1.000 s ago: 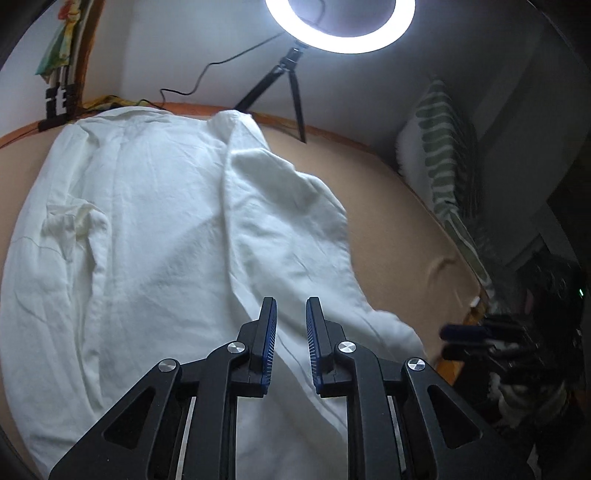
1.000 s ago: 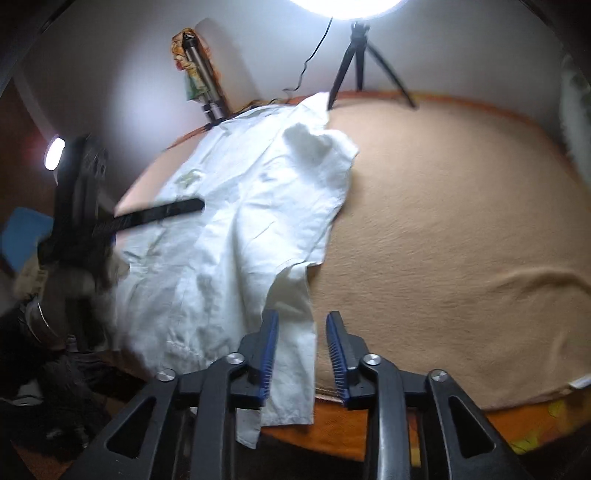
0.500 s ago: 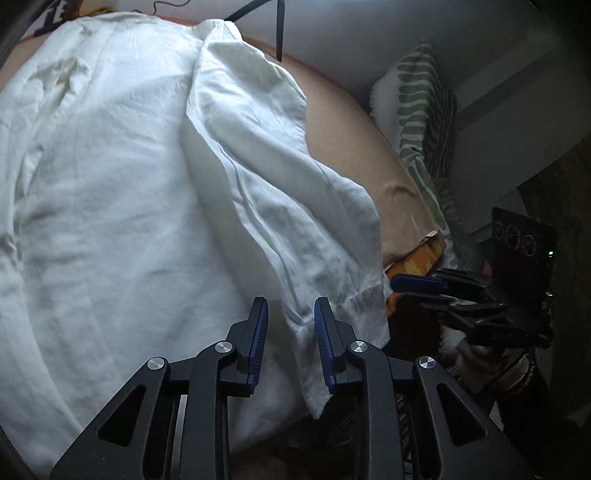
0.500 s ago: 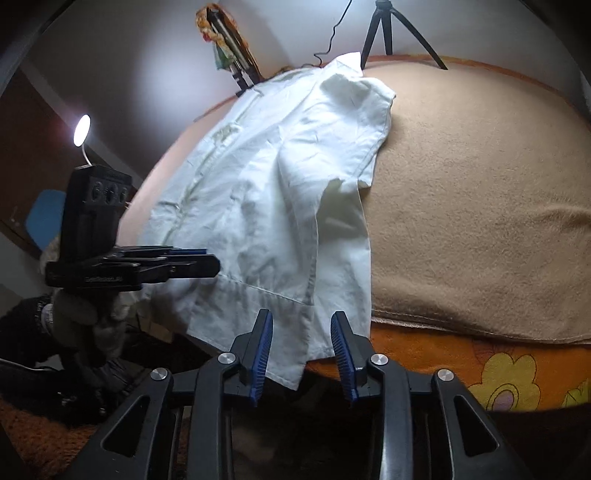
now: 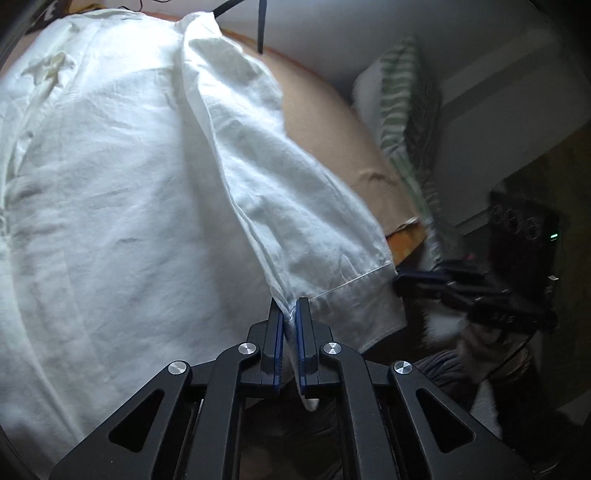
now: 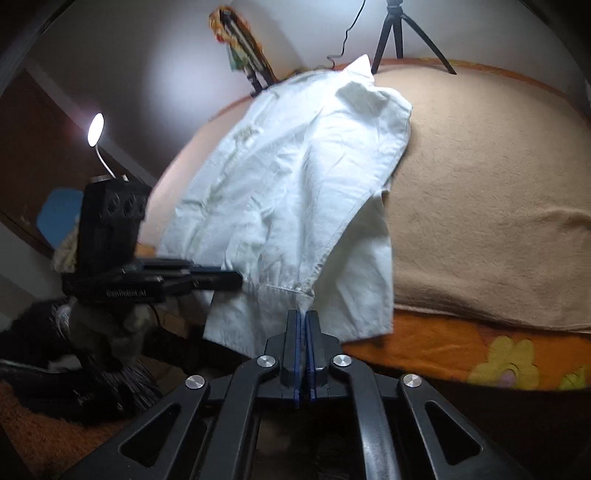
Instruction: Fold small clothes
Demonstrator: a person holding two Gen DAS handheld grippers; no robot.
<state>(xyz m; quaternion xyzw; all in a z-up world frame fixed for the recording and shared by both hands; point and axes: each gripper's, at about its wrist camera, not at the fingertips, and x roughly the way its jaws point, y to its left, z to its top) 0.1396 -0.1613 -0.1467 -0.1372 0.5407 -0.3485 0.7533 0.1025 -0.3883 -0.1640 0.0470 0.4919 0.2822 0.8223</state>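
A white shirt [image 5: 140, 177] lies spread on a bed under a tan blanket [image 6: 491, 177], its near hem hanging over the bed's edge. In the left wrist view my left gripper [image 5: 290, 314] has its jaws closing, with a folded ridge of the hem pinched between the blue pads. My right gripper [image 6: 303, 315] is also closing, and its pads press a gathered bit of the hem just below the side seam. Each gripper shows in the other's view: the left gripper [image 6: 218, 279] at the hem's left, the right gripper [image 5: 410, 277] at the hem's right corner.
A green-striped pillow [image 5: 402, 103] leans against the wall at the right of the bed. Tripod legs [image 6: 397, 33] stand at the bed's far edge. An orange flowered sheet [image 6: 480, 354] covers the bed's front side. A small lamp [image 6: 96, 129] glows at the left.
Both grippers stood open over the shirt's near edge and now have their pads pressed on the hem. The left one moved down toward the bed's edge.
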